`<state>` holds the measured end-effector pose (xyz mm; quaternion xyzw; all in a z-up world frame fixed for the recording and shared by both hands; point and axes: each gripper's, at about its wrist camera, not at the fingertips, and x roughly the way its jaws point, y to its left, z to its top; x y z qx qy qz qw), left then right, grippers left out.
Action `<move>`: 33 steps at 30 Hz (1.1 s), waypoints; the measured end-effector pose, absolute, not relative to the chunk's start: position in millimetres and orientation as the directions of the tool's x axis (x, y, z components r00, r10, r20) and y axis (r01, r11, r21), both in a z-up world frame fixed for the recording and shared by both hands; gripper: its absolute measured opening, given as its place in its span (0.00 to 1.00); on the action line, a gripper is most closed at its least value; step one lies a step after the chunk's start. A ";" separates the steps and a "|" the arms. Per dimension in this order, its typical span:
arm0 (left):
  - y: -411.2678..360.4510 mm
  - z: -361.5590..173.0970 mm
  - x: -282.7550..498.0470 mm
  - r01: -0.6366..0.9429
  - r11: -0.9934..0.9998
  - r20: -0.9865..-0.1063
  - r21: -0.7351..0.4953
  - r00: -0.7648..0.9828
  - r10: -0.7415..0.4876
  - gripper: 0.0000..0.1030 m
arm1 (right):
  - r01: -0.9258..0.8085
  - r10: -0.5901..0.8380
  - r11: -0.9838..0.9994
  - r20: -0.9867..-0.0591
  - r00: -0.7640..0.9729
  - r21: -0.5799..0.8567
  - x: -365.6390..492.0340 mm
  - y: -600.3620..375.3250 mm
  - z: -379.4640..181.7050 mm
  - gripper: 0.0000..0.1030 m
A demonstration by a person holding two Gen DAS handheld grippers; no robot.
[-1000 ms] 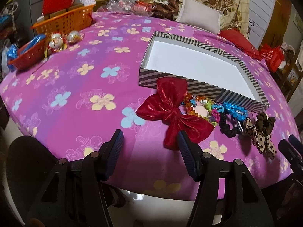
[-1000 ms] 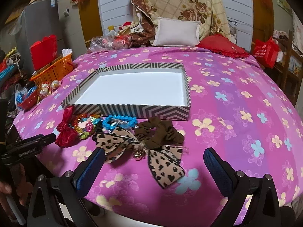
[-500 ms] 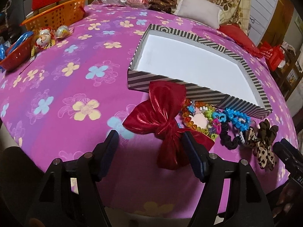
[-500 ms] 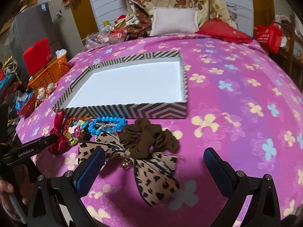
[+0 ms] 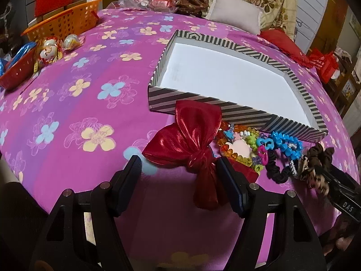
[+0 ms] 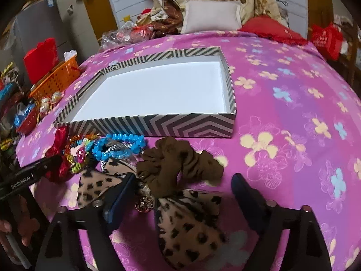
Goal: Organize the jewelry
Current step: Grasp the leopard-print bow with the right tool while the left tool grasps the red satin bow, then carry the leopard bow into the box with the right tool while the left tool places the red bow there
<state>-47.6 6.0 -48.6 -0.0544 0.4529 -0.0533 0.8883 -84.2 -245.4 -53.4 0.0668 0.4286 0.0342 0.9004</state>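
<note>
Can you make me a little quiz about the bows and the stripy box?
1. True or false: the striped box already holds some jewelry.
2. Which bow lies between the fingers of the left gripper: A) the red bow, B) the leopard bow, C) neither?
3. Fill in: the brown scrunchie lies partly on top of the ______ bow, in front of the right gripper.

Key: 1 false, it is empty. 2 A. 3 leopard.
</note>
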 end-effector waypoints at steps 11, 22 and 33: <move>3.8 -46.7 -54.0 0.121 0.973 -0.784 -0.195 0.576 -0.229 0.13 | -0.097 0.210 0.976 -0.735 0.645 0.194 -92.5 -235.3 -52.6 0.27; 28.1 -9.0 -75.3 0.131 0.963 -0.743 -0.234 0.615 -0.264 0.07 | -0.115 0.240 0.969 -0.714 0.658 0.220 -106.8 -232.9 -41.2 0.21; 27.8 11.2 -79.5 0.132 0.966 -0.719 -0.222 0.647 -0.254 0.07 | -0.140 0.270 0.960 -0.668 0.694 0.243 -119.5 -229.6 -13.8 0.20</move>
